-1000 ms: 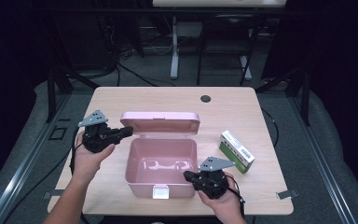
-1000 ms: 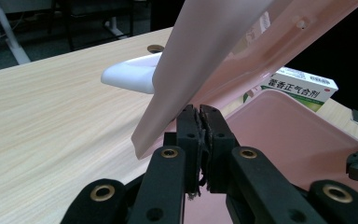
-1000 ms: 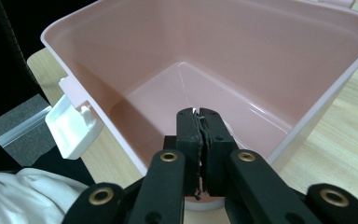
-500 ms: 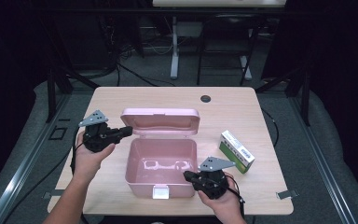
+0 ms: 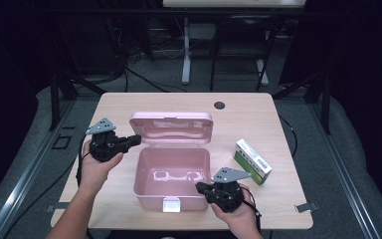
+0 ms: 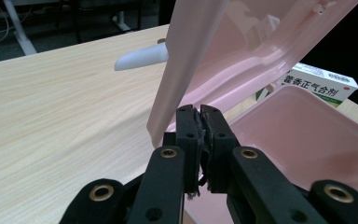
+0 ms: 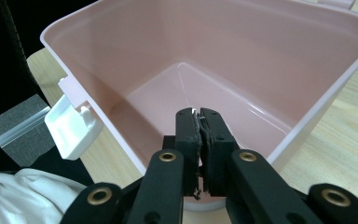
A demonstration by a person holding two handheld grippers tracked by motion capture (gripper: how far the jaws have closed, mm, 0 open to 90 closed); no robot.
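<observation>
High view looks down on a pale wood-grain table [image 5: 258, 114] with a glossy pink plastic box [image 5: 171, 177] at its centre, rounded at the corners, its lid [image 5: 171, 127] swung up at twelve o'clock and a white latch [image 5: 171, 204] on the wall at six o'clock. At three o'clock from the box lies a green-and-white medicine carton [image 5: 252, 161], well apart from it. The left gripper [image 5: 135, 139], matte black with a grey three-cornered plate, sits at nine o'clock beside the lid's corner; the right gripper [image 5: 200, 187] sits at the box's front right corner, around five o'clock.

The left gripper view shows that gripper [image 6: 200, 122] with its jaws pressed together and nothing between them, the tips just below the lid's smooth edge [image 6: 191, 70]; it also shows printed characters on the carton [image 6: 320, 84] and a white handle [image 6: 142, 56] behind the lid. The right gripper view shows that gripper [image 7: 199, 122] likewise closed and empty, its tips over the rim, looking into the bare, shiny interior [image 7: 205, 84], with the white latch [image 7: 72, 126] at nine o'clock.
</observation>
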